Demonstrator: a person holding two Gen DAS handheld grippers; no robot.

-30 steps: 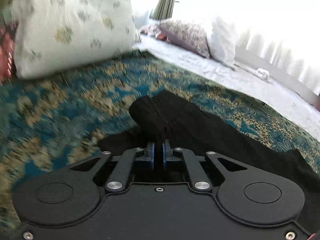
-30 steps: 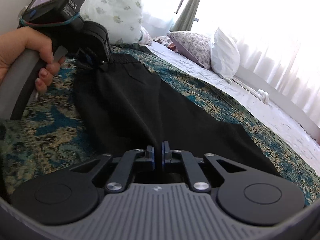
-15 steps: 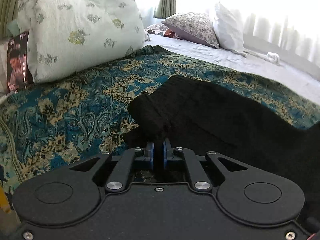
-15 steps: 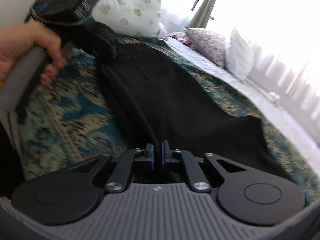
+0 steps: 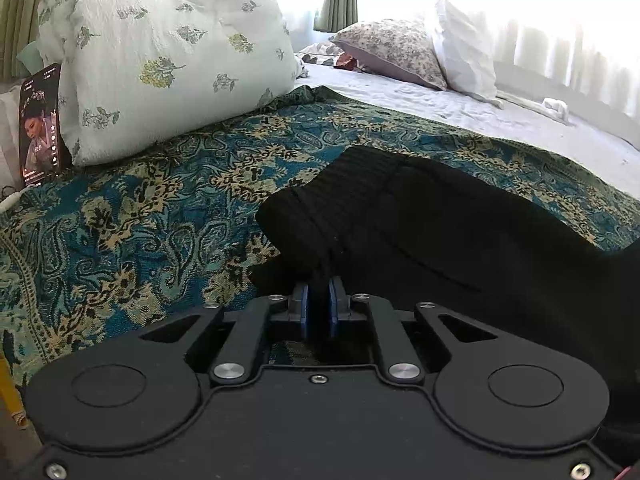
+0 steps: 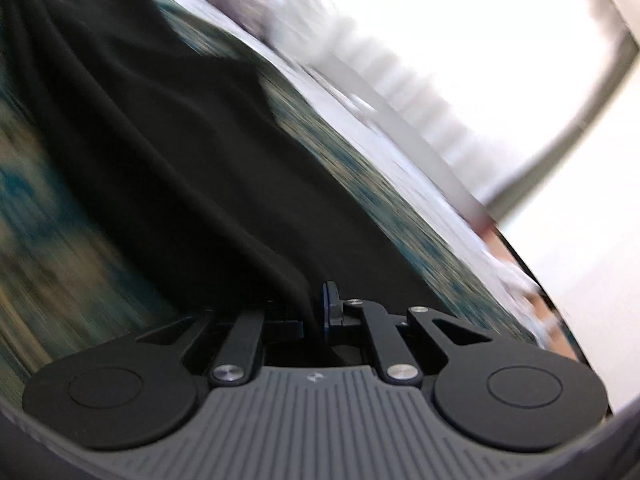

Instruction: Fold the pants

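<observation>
Left wrist view: the black pants (image 5: 420, 220) lie across the centre and right of the frame on a teal and gold paisley bedspread (image 5: 132, 216), and their far end runs out of the right edge. One ribbed knit waistband is bunched at centre, a fold of it caught between the blue pads of the left gripper (image 5: 319, 300), whose jaws have just eased slightly apart yet still pinch the cloth. Three pillows show: one big leaf-printed pillow (image 5: 160, 52) upper left, one floral pillow (image 5: 396, 50) and one plain white pillow (image 5: 464, 52) upper right. One phone (image 5: 40, 124) leans at the left edge.

Right wrist view: heavily smeared. The right gripper (image 6: 316, 308) has smooth black cloth draped over its left finger; its jaws have been opening, and the cloth seems still caught between them.
</observation>
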